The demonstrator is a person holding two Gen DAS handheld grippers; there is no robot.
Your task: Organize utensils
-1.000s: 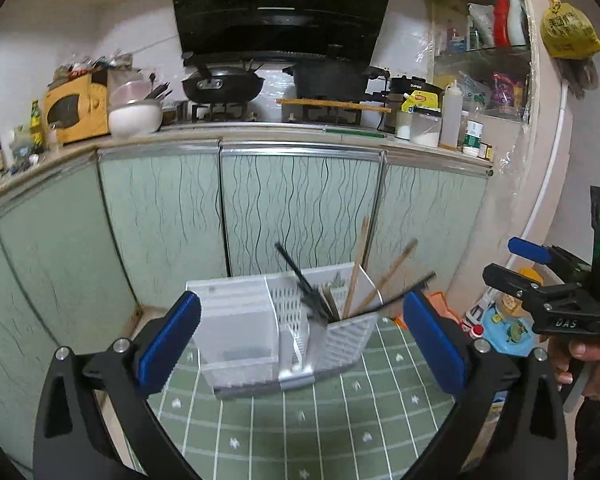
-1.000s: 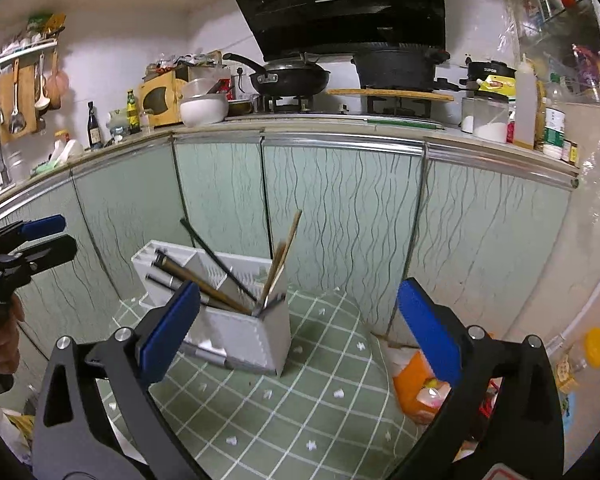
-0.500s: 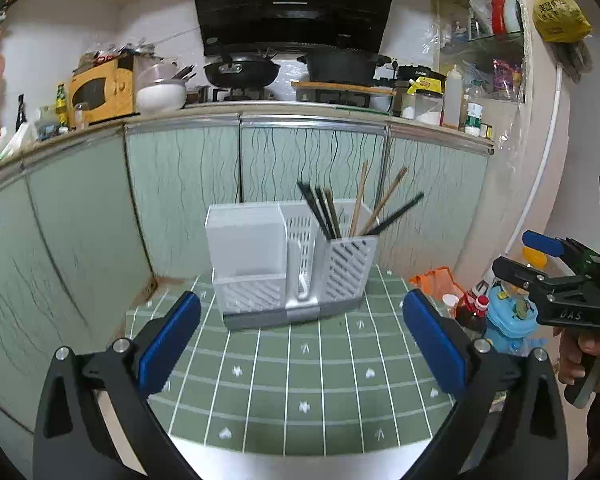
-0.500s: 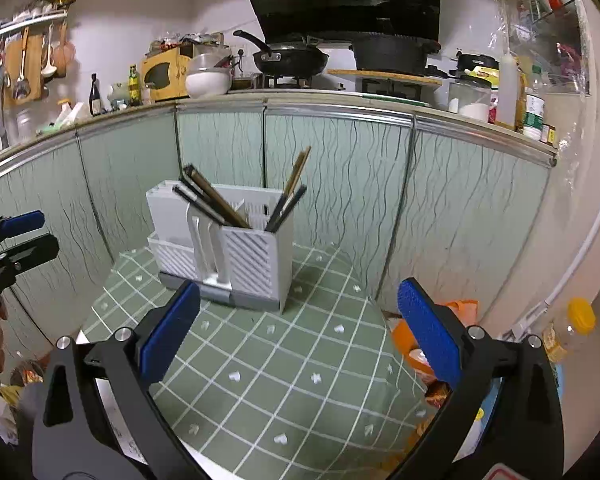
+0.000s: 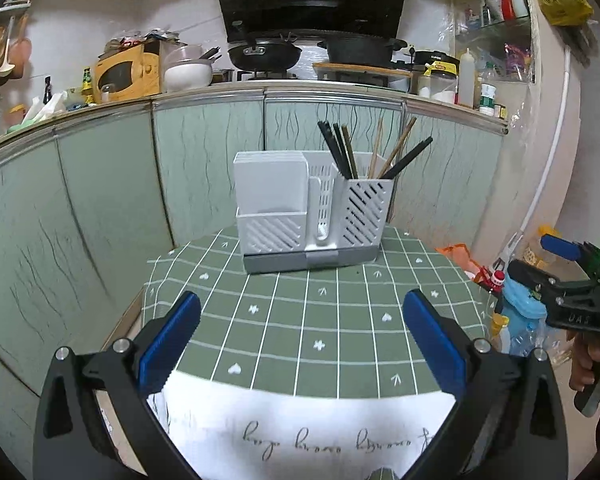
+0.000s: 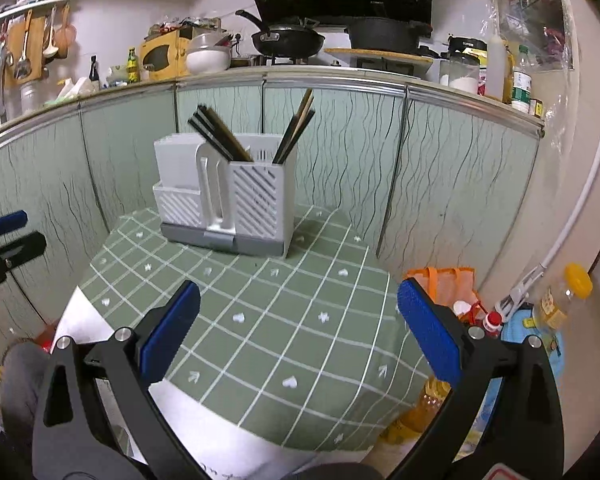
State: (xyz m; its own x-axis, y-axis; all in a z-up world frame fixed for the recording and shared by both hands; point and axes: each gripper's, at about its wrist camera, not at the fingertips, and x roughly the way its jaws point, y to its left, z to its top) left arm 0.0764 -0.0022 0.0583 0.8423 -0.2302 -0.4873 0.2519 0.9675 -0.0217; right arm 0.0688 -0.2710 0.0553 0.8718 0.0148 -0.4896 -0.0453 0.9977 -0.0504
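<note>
A white slotted utensil holder (image 5: 312,216) (image 6: 224,196) on a grey base stands at the far side of a small table with a green checked cloth (image 5: 308,320) (image 6: 268,312). Several dark and wooden chopsticks (image 5: 364,152) (image 6: 292,128) lean in its right-hand compartment. My left gripper (image 5: 306,340) is open and empty, well back from the holder over the table's near edge. My right gripper (image 6: 296,328) is also open and empty, nearer the table's right side; in the left wrist view the right gripper (image 5: 556,268) shows at the right edge, a hand on its grip.
Green cabinet doors (image 5: 204,168) stand close behind the table under a counter with a yellow microwave (image 5: 126,74), a wok (image 5: 264,54) and a pot. Bottles and an orange bag (image 6: 440,284) crowd the floor to the right. A white pipe (image 6: 572,216) runs down the right wall.
Both grippers have pulled back and lowered from the holder, which now looks smaller and upright; more of the green cloth and its white front edge show. Both stay open and empty.
</note>
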